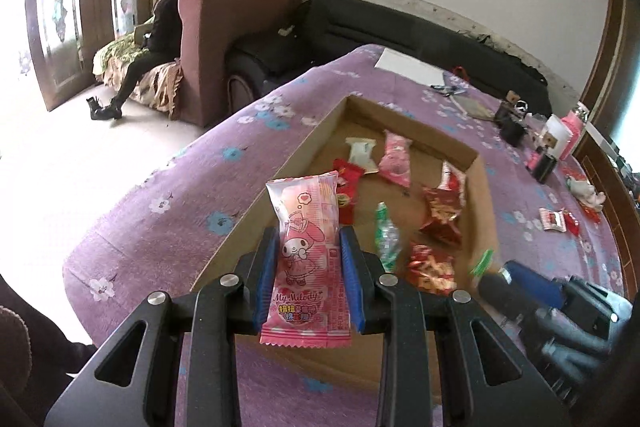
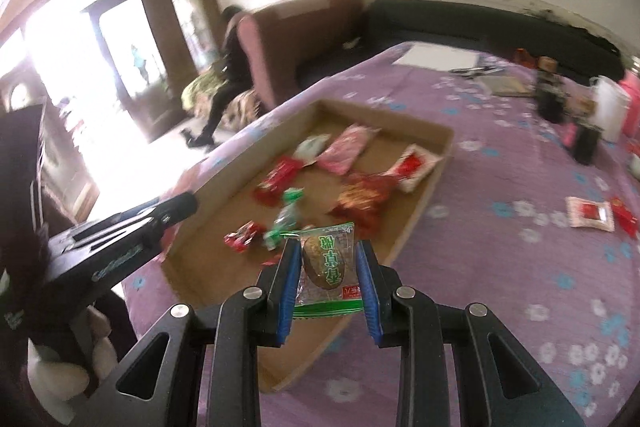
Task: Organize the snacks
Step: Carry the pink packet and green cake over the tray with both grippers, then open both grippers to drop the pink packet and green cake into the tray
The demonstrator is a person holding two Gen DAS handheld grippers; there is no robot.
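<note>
While several wrapped snacks already lie in the shallow brown cardboard tray [image 1: 478, 163], the left gripper [image 1: 307, 267] pinches a pink cartoon-printed packet [image 1: 306, 259], the right gripper [image 2: 327, 279] pinches a clear green-printed packet [image 2: 326, 269], and red-and-white packets [image 2: 591, 213] remain outside.

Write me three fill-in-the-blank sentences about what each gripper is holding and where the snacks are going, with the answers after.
1. The left gripper holds a ____ My Melody packet.
2. The right gripper is shut on a clear packet with ____ trim.
3. Loose snacks lie inside a shallow ____ tray on the purple flowered cloth.

Answers: pink; green; cardboard
</note>
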